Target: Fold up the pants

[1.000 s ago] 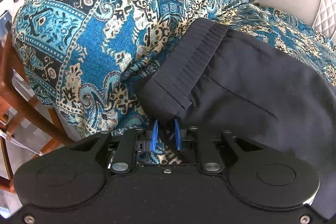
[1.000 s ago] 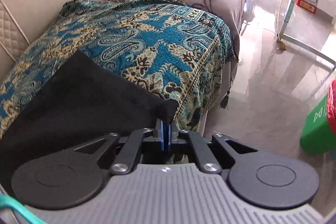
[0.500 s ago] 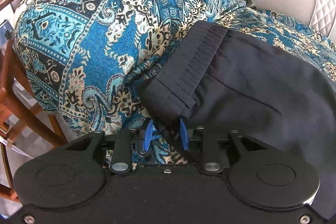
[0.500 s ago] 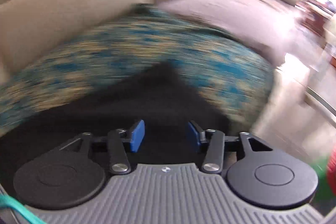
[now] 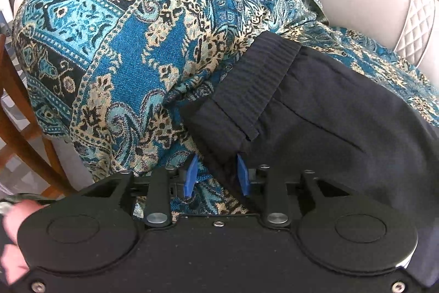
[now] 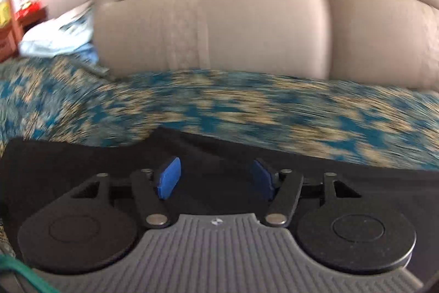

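Note:
Black pants (image 5: 323, 111) lie flat on a blue patterned throw (image 5: 131, 45) over a sofa seat. The elastic waistband (image 5: 255, 81) points left in the left wrist view. My left gripper (image 5: 216, 175) is open, its blue pads on either side of the waistband's near corner, not pinching it. My right gripper (image 6: 216, 176) is open and empty just above the pants (image 6: 82, 155). The right wrist view is motion-blurred.
The beige sofa backrest (image 6: 247, 26) rises behind the throw (image 6: 247, 106). A wooden chair (image 5: 16, 89) stands left of the sofa arm. Light blue cloth (image 6: 55, 40) lies on the arm. A hand (image 5: 11, 238) holds the left gripper.
Both grippers opened and let go of the pants. The left one eased back from the waistband corner. The right one swung left from the leg end toward the backrest.

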`<move>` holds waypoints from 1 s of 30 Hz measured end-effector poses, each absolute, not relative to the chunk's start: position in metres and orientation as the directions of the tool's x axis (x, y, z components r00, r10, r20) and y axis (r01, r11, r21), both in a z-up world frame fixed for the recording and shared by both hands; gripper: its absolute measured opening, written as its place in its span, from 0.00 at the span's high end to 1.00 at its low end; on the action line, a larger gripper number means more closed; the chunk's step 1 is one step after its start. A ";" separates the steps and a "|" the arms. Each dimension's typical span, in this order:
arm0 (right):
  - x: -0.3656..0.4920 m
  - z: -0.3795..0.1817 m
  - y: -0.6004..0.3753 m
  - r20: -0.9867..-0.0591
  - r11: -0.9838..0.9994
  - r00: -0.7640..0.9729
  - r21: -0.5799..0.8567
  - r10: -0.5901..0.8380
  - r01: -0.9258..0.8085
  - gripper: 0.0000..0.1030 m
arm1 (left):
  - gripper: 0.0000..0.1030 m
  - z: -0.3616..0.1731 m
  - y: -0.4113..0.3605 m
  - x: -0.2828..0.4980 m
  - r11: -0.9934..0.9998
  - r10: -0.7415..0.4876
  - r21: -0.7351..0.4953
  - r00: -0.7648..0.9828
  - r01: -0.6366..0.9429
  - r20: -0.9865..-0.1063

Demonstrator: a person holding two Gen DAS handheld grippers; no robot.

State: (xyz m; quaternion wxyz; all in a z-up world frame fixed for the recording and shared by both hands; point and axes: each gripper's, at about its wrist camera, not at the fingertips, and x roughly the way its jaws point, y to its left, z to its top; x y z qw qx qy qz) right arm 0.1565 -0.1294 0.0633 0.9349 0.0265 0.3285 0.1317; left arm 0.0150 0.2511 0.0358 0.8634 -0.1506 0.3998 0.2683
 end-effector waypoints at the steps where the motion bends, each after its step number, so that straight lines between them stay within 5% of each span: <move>1: 0.161 0.059 -0.112 -0.612 0.959 0.740 0.141 0.280 -0.247 0.27 | 0.69 0.035 0.252 0.013 0.815 0.339 -0.051 0.545 -0.578 -0.767; 3: 0.171 0.051 -0.088 -0.634 0.951 0.711 0.159 0.305 -0.267 0.27 | 0.66 0.034 0.255 0.009 0.820 0.331 -0.061 0.559 -0.569 -0.761; 7: 0.183 0.039 -0.051 -0.669 0.971 0.716 0.037 0.198 -0.235 0.68 | 0.64 0.031 0.261 0.002 0.833 0.305 -0.093 0.593 -0.545 -0.746; 10: 0.195 0.037 -0.039 -0.661 0.976 0.739 -0.048 0.129 -0.213 0.75 | 0.64 0.029 0.262 -0.005 0.842 0.291 -0.109 0.615 -0.528 -0.733; 17: 0.231 0.034 -0.040 -0.660 0.981 0.746 -0.068 0.090 -0.179 0.73 | 0.60 0.028 0.268 -0.009 0.854 0.268 -0.129 0.639 -0.504 -0.721; 18: 0.234 0.034 -0.038 -0.656 0.980 0.749 -0.076 0.091 -0.185 0.59 | 0.59 0.028 0.269 -0.008 0.854 0.265 -0.132 0.639 -0.503 -0.722; 24: 0.227 0.048 -0.047 -0.616 0.982 0.776 -0.020 0.135 -0.186 0.39 | 0.67 0.034 0.278 -0.005 0.855 0.256 -0.141 0.642 -0.500 -0.723; 30: 0.169 0.065 -0.052 -0.540 0.956 0.808 -0.022 0.235 -0.292 0.34 | 0.71 0.039 0.276 0.006 0.862 0.295 -0.088 0.637 -0.499 -0.712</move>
